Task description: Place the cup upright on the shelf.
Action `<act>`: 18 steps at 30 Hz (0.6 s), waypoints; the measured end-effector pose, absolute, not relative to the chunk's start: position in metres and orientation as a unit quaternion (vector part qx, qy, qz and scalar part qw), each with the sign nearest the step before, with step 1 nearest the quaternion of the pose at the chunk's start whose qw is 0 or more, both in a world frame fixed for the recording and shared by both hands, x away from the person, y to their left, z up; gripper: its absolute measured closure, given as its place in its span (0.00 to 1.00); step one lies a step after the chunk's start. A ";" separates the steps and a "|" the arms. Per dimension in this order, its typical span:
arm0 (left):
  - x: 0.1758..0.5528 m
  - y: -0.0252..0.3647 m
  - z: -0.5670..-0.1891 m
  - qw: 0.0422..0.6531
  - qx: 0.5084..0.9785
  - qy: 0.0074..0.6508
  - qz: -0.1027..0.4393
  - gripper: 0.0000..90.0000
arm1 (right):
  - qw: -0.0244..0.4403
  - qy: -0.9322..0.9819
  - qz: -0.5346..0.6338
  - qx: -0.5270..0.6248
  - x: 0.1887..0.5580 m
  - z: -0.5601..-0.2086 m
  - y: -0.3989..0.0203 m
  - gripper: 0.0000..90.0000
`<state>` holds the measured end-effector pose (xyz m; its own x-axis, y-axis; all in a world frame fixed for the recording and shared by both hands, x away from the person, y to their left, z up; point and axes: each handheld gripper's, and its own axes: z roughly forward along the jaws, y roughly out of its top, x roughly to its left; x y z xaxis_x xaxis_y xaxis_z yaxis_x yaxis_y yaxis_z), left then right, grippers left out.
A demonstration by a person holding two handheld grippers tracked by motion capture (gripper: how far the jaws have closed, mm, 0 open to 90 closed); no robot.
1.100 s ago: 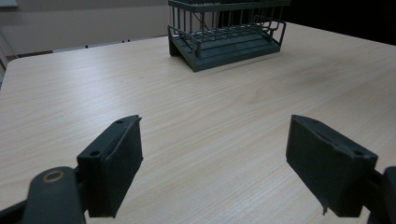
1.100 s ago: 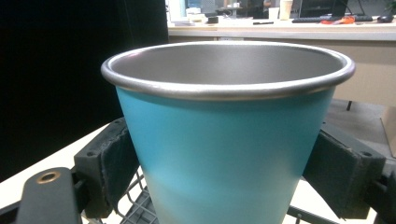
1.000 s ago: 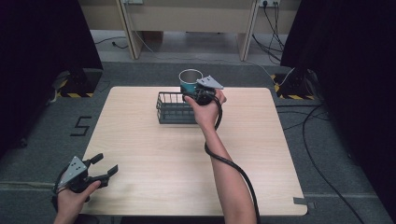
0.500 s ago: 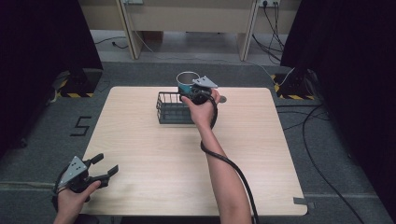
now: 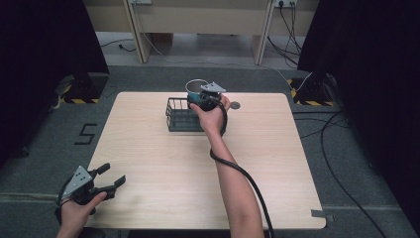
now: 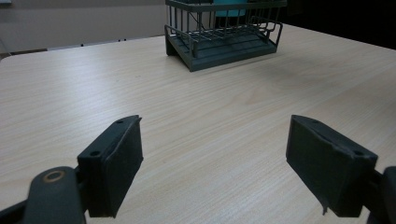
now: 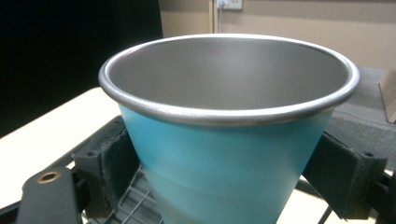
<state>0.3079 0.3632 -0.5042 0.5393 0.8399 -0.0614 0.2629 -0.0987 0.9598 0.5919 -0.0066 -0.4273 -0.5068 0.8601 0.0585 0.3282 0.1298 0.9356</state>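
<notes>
Right gripper (image 5: 202,99) clamped on blue cup (image 5: 196,91), jaws pressed to both sides of cup wall. High view placed cup above far right corner of wire basket (image 5: 181,115), near table's (image 5: 277,148) far edge. Right gripper view added what high view missed: steel rim, bare metal inside, basket grid just beneath cup. Left gripper (image 5: 107,182) sat at near left corner, jaws wide apart. Left gripper view showed both pads (image 6: 116,163) over bare wood, basket well beyond.

The cup (image 5: 196,89) hung over the rack (image 5: 182,115) at the surface's (image 5: 277,163) far middle, the left gripper (image 5: 110,179) at its near-left corner.
</notes>
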 end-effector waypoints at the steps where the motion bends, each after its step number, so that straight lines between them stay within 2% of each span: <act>1: 0.308 0.363 -0.504 0.540 0.691 0.399 0.267 0.20 | 0.262 0.704 0.507 0.422 0.592 -0.427 -0.007 0.19; 18: 0.308 0.363 -0.504 0.539 0.693 0.398 0.267 0.20 | 0.244 0.718 0.487 0.434 0.593 -0.442 -0.003 0.19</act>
